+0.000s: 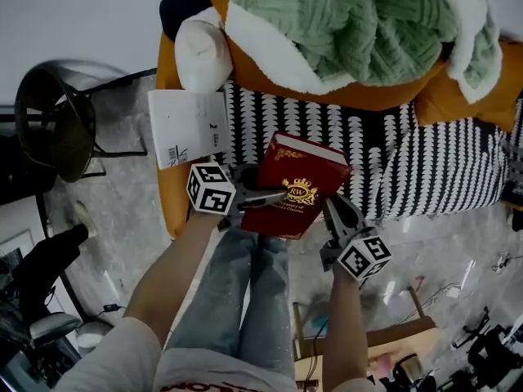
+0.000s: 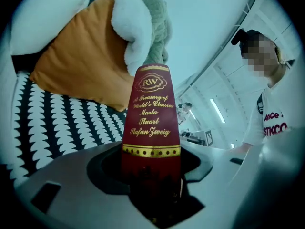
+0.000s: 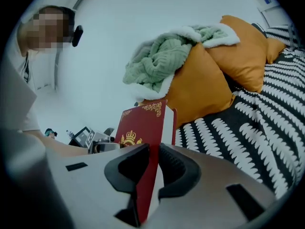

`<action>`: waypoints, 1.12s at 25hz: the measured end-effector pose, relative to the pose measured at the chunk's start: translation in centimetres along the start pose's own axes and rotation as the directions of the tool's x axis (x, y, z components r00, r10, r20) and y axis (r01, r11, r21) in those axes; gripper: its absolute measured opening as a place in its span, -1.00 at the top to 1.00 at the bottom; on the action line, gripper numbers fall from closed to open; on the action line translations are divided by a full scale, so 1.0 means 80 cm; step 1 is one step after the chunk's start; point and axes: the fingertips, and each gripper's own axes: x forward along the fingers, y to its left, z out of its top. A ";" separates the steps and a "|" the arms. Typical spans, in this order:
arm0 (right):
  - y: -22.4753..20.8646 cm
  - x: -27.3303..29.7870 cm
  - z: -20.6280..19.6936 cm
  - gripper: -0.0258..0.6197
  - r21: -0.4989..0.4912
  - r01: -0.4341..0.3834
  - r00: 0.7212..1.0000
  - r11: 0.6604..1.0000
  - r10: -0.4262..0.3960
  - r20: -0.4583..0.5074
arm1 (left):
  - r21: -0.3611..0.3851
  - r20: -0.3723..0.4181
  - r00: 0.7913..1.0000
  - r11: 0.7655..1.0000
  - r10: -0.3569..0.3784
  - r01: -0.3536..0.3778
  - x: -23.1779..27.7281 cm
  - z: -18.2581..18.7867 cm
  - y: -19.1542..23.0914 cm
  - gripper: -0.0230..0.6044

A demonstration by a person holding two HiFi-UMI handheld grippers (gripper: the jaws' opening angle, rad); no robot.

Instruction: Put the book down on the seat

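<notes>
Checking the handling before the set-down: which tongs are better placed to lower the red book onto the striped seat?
Probably the left tongs: they span the book's whole spine. The right tongs pinch only a thin edge, seemingly the front cover, so the book could swing open over the seat.

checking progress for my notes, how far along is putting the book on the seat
Done: the red book is up in the air, lying on nothing. In hand: the left gripper holds its spine, the right gripper is clamped on the opposite edge, over the front of the patterned seat. Left: lower it flat onto the seat and let go.
</notes>
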 end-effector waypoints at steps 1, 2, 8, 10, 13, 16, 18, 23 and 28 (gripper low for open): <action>-0.005 0.005 -0.006 0.67 0.010 0.001 1.000 1.000 -0.001 -0.002 | -0.007 0.006 1.000 1.000 0.013 -0.013 -0.001 -0.002 0.008 0.10; -0.010 0.009 -0.012 0.67 0.018 0.004 1.000 1.000 -0.003 -0.003 | -0.008 0.008 1.000 1.000 0.027 -0.027 -0.001 -0.005 0.016 0.10; -0.045 0.030 -0.031 0.67 0.083 0.023 1.000 0.996 -0.024 0.005 | -0.021 0.031 0.997 0.997 0.076 -0.075 -0.002 -0.011 0.052 0.08; -0.066 0.032 -0.035 0.67 0.093 0.063 0.998 0.994 -0.064 0.009 | -0.059 0.073 0.992 0.993 0.107 -0.103 -0.017 -0.008 0.074 0.08; -0.098 0.039 -0.048 0.74 0.103 0.112 0.994 0.988 -0.111 -0.015 | -0.065 0.090 0.978 0.981 0.190 -0.185 -0.035 -0.010 0.104 0.09; -0.125 0.050 -0.063 0.74 0.138 0.142 0.989 0.980 -0.137 -0.048 | -0.004 0.072 0.961 0.963 0.268 -0.268 -0.036 -0.014 0.115 0.16; -0.136 0.054 -0.070 0.74 0.117 0.159 0.986 0.980 -0.151 -0.074 | 0.030 0.074 0.948 0.950 0.308 -0.311 -0.032 -0.017 0.116 0.29; -0.146 0.063 -0.072 0.73 -0.050 0.257 0.957 0.965 -0.261 -0.125 | 0.030 0.091 0.942 0.944 0.324 -0.327 -0.015 -0.022 0.107 0.63; -0.153 0.058 -0.053 0.73 -0.281 0.371 0.911 0.885 -0.405 -0.072 | 0.066 0.105 0.924 0.925 0.367 -0.375 -0.004 -0.017 0.108 0.83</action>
